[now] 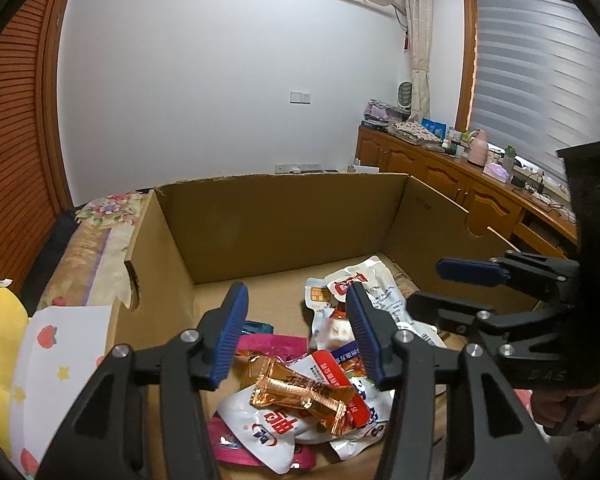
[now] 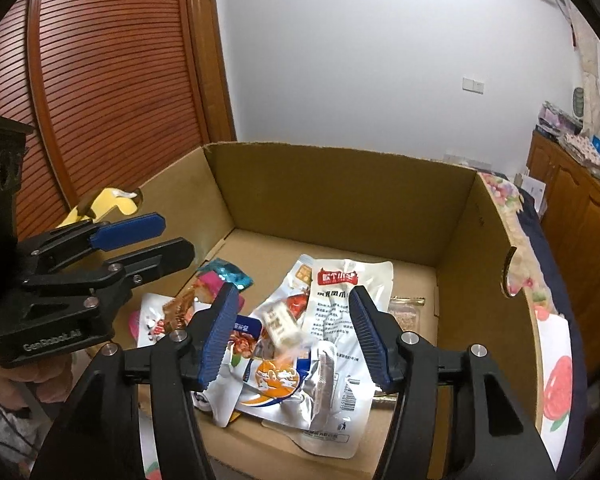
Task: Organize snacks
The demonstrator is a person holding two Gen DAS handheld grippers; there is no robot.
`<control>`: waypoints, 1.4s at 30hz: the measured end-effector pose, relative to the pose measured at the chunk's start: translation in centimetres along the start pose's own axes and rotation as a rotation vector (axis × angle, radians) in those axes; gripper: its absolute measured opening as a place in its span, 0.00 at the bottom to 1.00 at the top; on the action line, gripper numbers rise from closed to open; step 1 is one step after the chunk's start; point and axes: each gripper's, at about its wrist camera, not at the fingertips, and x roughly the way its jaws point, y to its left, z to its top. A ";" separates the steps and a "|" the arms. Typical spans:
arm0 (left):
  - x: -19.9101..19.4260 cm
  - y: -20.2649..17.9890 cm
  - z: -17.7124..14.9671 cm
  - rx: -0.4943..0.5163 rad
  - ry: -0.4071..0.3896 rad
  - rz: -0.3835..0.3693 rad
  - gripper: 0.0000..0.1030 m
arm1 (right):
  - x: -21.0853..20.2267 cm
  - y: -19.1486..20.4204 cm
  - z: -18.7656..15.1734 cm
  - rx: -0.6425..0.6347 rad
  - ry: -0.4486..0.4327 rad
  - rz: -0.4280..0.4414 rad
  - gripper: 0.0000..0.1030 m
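Looking down into the open cardboard box [image 1: 284, 224], I see it sitting on a floral bedcover [image 1: 100, 248] with the snacks heaped on its floor at the near side. The largest is a white pouch [image 2: 340, 304] with a red label, lying flat by the box's right wall. My left gripper [image 1: 298, 336] hangs with jaws apart and empty above a copper-foil packet [image 1: 300, 394] atop the pile. My right gripper [image 2: 292, 336] is likewise spread, and a small pale wrapped snack [image 2: 282, 326] shows blurred between its fingers, touching neither.
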 end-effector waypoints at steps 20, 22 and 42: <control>-5.3 -2.7 0.8 0.044 -0.107 0.163 1.00 | -5.7 -0.8 -1.1 0.002 -0.124 -0.206 1.00; -6.2 -3.0 0.7 0.045 -0.106 0.176 1.00 | -6.2 -0.7 -1.3 0.010 -0.121 -0.217 1.00; -17.3 -6.9 -2.7 0.031 -0.080 0.230 1.00 | -17.7 2.5 -3.6 0.066 -0.197 -0.248 1.00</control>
